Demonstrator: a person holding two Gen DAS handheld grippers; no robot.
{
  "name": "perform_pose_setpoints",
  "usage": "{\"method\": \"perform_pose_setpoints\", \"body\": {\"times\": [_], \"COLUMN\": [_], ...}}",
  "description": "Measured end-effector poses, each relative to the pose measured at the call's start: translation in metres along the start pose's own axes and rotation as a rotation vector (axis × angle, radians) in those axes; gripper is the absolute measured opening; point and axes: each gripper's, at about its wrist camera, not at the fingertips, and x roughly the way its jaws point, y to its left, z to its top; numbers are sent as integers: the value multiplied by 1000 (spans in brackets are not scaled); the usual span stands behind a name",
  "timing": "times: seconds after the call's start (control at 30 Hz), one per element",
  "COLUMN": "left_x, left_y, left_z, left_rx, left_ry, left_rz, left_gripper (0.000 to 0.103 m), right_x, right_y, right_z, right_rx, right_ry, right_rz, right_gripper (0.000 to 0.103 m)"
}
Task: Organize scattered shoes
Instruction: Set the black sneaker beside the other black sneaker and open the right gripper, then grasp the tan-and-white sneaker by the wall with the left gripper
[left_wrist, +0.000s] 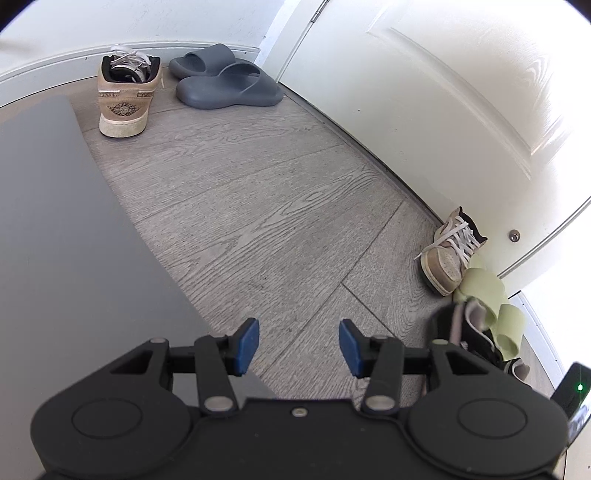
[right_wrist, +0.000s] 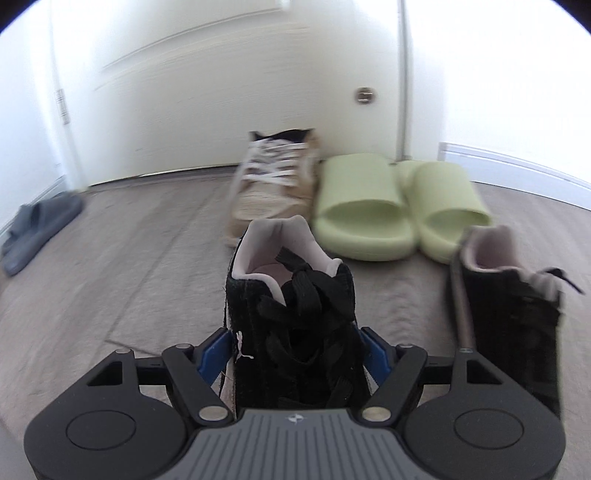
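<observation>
My right gripper (right_wrist: 293, 354) is shut on a black sneaker (right_wrist: 291, 314), its blue pads pressed against both sides, heel opening facing away. A second black sneaker (right_wrist: 513, 317) stands to its right. Ahead sit a tan sneaker (right_wrist: 275, 184) with white laces and a pair of light green slides (right_wrist: 399, 206) by the door. My left gripper (left_wrist: 298, 345) hangs open over bare floor, nothing between its pads. In the left wrist view another tan sneaker (left_wrist: 125, 96) and two grey slides (left_wrist: 225, 83) stand at the far wall; the tan sneaker (left_wrist: 448, 251), green slides (left_wrist: 487, 295) and black sneakers (left_wrist: 465, 332) lie at right.
A white door (left_wrist: 424, 92) with a doorstop (right_wrist: 365, 95) runs along the right. A grey slab (left_wrist: 55, 221) fills the left of the left wrist view. Wood-look floor (left_wrist: 258, 206) lies open between the shoe groups. A grey slide (right_wrist: 37, 225) shows far left in the right wrist view.
</observation>
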Motion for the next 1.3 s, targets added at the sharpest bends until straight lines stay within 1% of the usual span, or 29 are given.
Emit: {"method": "perform_pose_setpoints", "body": {"times": [0.07,0.27,0.37,0.43,0.47,0.53,0.57,0.6,0.63,0.67,0.7,0.77,0.8,0.87,0.93,1.0,1.1,1.13,1.17,1.23,1.3], "left_x": [-3,0,1,3,3,5,5,6,7,7,8,10,10,12,24,43,73,80,89,104,118], "left_y": [-2,-10,-13,-14,-14,-11,-9,-6,-2,1,4,11,15,22,28,37,57,64,72,89,103], "left_z": [-1,-4,-4,-3,-3,0,2,6,11,15,20,29,34,43,59,80,118,131,145,171,188], "left_rx": [5,24,37,40,42,42,41,64,87,110,133,178,201,247,389,525,669,692,703,693,687], "left_ry": [2,14,13,10,9,0,-6,-28,-50,-71,-93,-136,-158,-202,-276,-327,-331,-320,-297,-247,-207], "left_rz": [-4,-13,-11,-7,-4,30,39,61,83,105,127,172,194,238,281,365,469,474,488,519,559], "left_gripper": [49,49,49,49,50,58,58,59,59,59,60,61,61,62,61,61,60,61,61,61,61], "right_x": [-3,-6,-6,-6,-7,-13,-17,-20,-25,-35,-41,-48,-49,-44,-37,-32,-32,-32,-34,-35,-32], "right_y": [-12,-31,-33,-32,-32,-33,-33,-33,-31,-27,-24,-13,-8,1,8,13,21,23,26,29,30], "right_z": [-2,-2,1,3,2,3,4,4,6,8,10,15,17,20,21,20,16,14,12,9,8], "right_rx": [32,104,121,115,119,114,112,107,89,56,32,-32,-50,-59,-50,-48,-64,-73,-89,-107,-106], "right_ry": [-11,-23,-17,-10,-12,-30,-39,-52,-86,-152,-197,-277,-290,-281,-244,-215,-190,-185,-184,-181,-163], "right_rz": [-53,-106,-118,-112,-100,-79,-68,-58,-47,-26,-5,38,53,91,122,138,158,163,164,162,155], "right_gripper": [75,75,75,80,81,82,82,83,87,89,91,93,93,93,93,93,93,93,93,93,93]}}
